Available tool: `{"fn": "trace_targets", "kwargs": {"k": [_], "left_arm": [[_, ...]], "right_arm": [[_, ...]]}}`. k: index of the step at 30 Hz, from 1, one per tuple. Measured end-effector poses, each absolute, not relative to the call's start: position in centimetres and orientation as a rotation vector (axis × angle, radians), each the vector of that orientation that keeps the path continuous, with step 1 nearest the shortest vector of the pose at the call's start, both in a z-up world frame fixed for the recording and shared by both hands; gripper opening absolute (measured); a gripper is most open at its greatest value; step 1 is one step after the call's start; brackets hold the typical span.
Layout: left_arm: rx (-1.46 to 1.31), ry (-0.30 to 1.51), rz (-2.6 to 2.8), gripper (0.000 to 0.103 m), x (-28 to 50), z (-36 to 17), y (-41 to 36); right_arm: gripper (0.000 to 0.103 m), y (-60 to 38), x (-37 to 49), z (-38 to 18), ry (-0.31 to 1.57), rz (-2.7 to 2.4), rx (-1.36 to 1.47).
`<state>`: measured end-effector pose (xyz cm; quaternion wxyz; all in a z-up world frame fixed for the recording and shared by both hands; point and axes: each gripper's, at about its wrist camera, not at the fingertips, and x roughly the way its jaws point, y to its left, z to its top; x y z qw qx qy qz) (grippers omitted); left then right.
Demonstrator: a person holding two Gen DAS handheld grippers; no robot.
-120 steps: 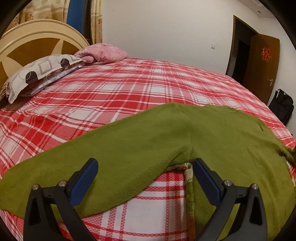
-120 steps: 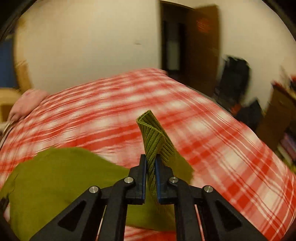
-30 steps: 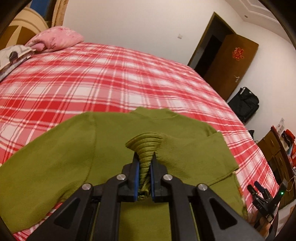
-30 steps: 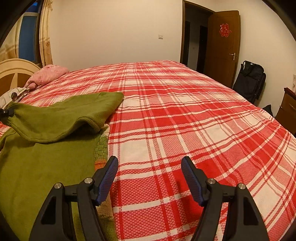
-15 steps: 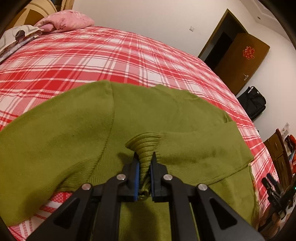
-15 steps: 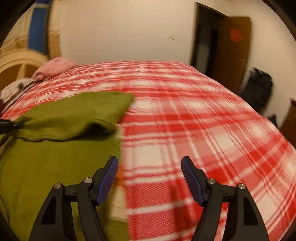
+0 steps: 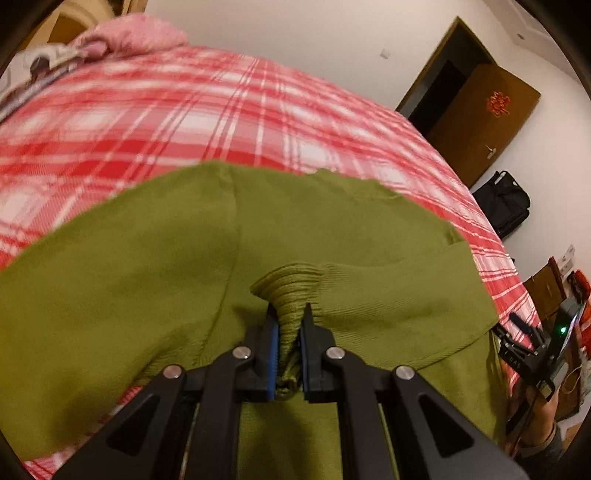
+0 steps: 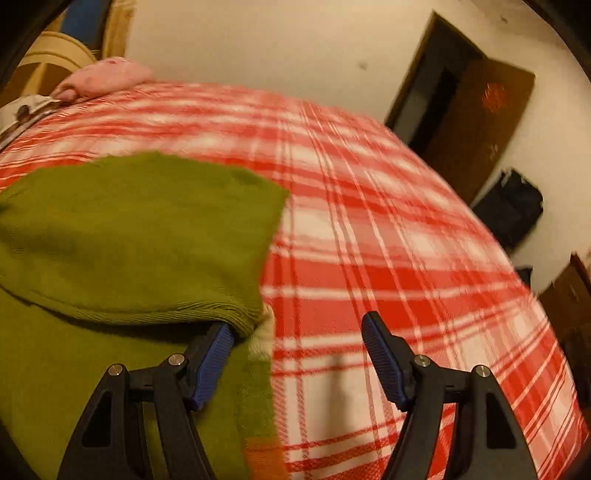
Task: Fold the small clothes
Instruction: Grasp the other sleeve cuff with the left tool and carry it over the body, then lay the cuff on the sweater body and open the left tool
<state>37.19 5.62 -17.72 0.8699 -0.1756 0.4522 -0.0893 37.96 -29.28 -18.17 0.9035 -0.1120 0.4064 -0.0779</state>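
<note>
A green knit sweater (image 7: 147,266) lies on the red plaid bed (image 7: 184,122). My left gripper (image 7: 288,321) is shut on the ribbed cuff (image 7: 291,291) of a sleeve folded across the sweater's body. In the right wrist view the sweater (image 8: 129,229) fills the left half, with the folded sleeve's ribbed edge (image 8: 207,314) on top. My right gripper (image 8: 299,332) is open and empty, low over the sweater's right edge; its left finger (image 8: 210,354) is tucked under the folded sleeve's corner, its right finger (image 8: 384,354) is over bare bedspread.
Pink and patterned pillows (image 7: 129,35) lie by the headboard (image 8: 48,55) at the far left. A brown door (image 7: 480,118) and a black bag (image 7: 506,206) on the floor stand past the bed's right side. The right gripper also shows in the left wrist view (image 7: 532,347).
My left gripper has carried the cuff lower, closer to the sweater body. My right gripper has moved left and forward to the sweater's edge, its left finger now under the folded sleeve corner.
</note>
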Motion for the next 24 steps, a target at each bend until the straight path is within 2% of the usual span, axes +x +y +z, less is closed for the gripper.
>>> {"fn": "trace_targets", "kwargs": {"k": [7,12,14,15,16,17,21,24], "left_arm": [[-0.369,0.941,-0.206,0.011,35.6,-17.7,5.5],[-0.288,0.883,-0.168,0.026,34.5,-16.7,5.5],[-0.238,0.84,-0.127,0.05,33.9,-16.0,5.6],[-0.211,0.81,-0.109,0.057,33.6,-15.6,5.5],[-0.186,0.791,-0.092,0.068,33.4,-15.4,5.4],[-0.156,0.781,-0.075,0.073,33.3,-15.3,5.1],[-0.078,0.85,-0.028,0.073,34.4,-16.9,4.0],[-0.027,0.889,0.02,0.073,34.7,-18.0,3.8]], "right_arm": [[0.071,-30.6,37.4,-18.2,0.861,-0.18,-0.176],[0.071,-30.9,36.3,-17.3,0.875,-0.244,-0.197],[0.071,-31.2,35.7,-16.5,0.862,-0.284,-0.22],[0.072,-31.1,35.4,-16.0,0.846,-0.281,-0.219],[0.073,-30.7,35.1,-15.3,0.823,-0.257,-0.214],[0.073,-30.1,35.1,-14.7,0.806,-0.228,-0.214],[0.073,-26.8,37.2,-13.2,0.792,-0.005,-0.142],[0.073,-25.9,39.8,-14.3,0.854,0.08,-0.077]]}}
